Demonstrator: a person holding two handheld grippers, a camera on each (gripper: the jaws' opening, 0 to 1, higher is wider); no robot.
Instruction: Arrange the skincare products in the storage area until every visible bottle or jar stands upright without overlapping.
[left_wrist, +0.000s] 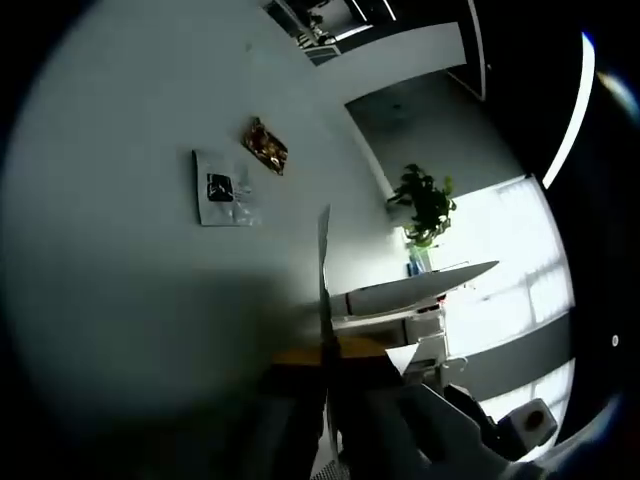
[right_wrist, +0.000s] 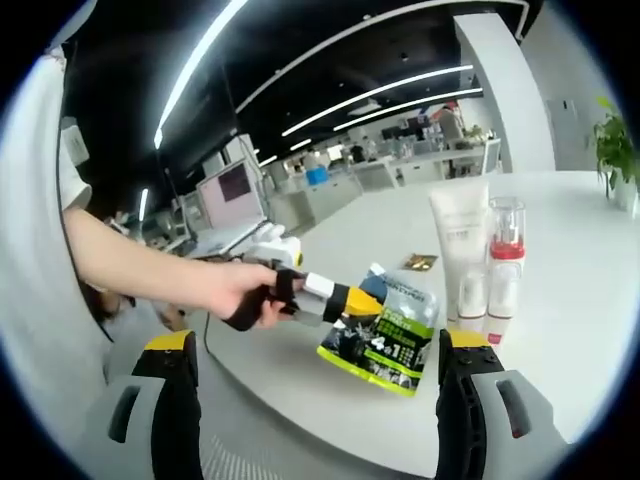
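In the right gripper view, the right gripper has its two jaws wide apart with nothing between them, and a person's hand at 9 o'clock holds the left gripper beside a green pouch on the white table. A white tube, a clear bottle with a red band and two small white bottles stand upright together at 2 o'clock. In the left gripper view, a silver packet and a brown wrapper lie at 11 o'clock, a plant sits at 2 o'clock, and I cannot tell how the left jaws stand.
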